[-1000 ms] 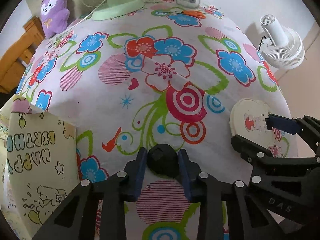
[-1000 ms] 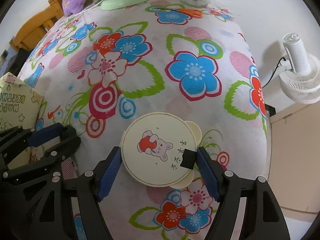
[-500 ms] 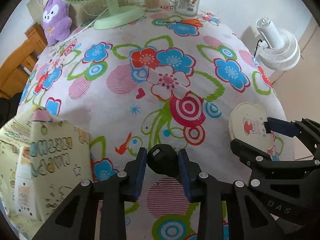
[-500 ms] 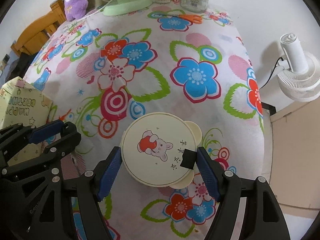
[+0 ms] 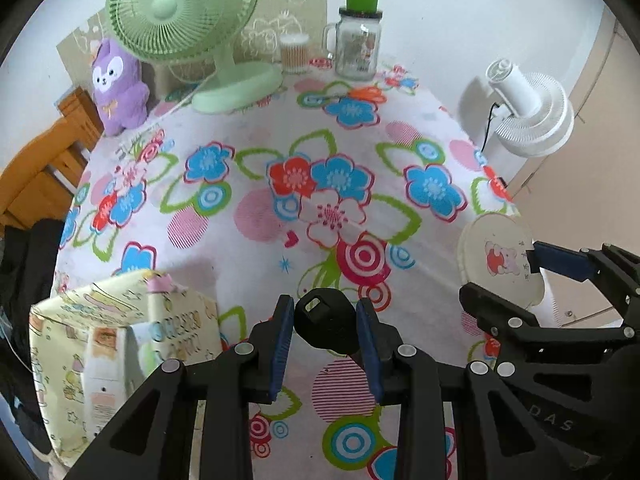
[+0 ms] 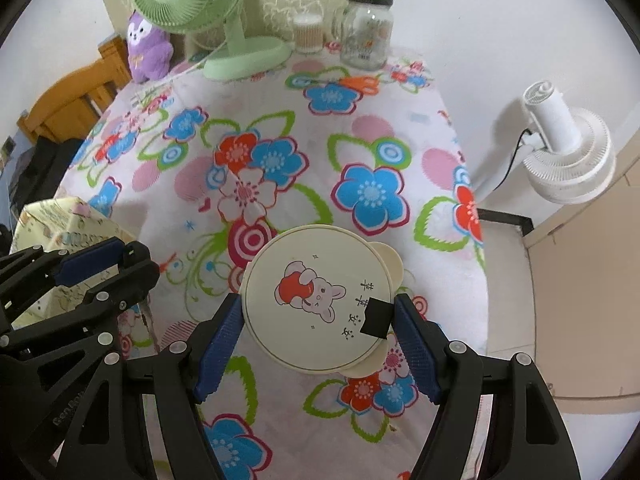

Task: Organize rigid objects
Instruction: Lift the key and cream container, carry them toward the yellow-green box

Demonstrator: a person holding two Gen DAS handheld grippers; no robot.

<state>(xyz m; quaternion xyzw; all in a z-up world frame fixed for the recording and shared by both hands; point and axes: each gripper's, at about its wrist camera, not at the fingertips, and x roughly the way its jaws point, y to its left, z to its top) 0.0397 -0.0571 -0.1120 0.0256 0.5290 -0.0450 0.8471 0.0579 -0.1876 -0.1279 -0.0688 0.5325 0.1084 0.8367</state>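
Both pinch: left tool (image 5: 325, 325) a rounded black knob (image 5: 325, 326), right tool (image 6: 318, 316) a round cream lid (image 6: 316, 296).

The lower half of the black knob (image 5: 325, 326) sits hidden between the blue pads of the left gripper (image 5: 325, 344). On the round cream lid (image 6: 318, 300), a black square (image 6: 376, 317) covers part of the printed characters, and the container under it shows only as tabs at the rim. The yellow gift bag (image 5: 120, 360) is cut by the left gripper's arm; its lettering reads upside down and blurred. The glass jar's (image 5: 357, 50) label is too small to read.
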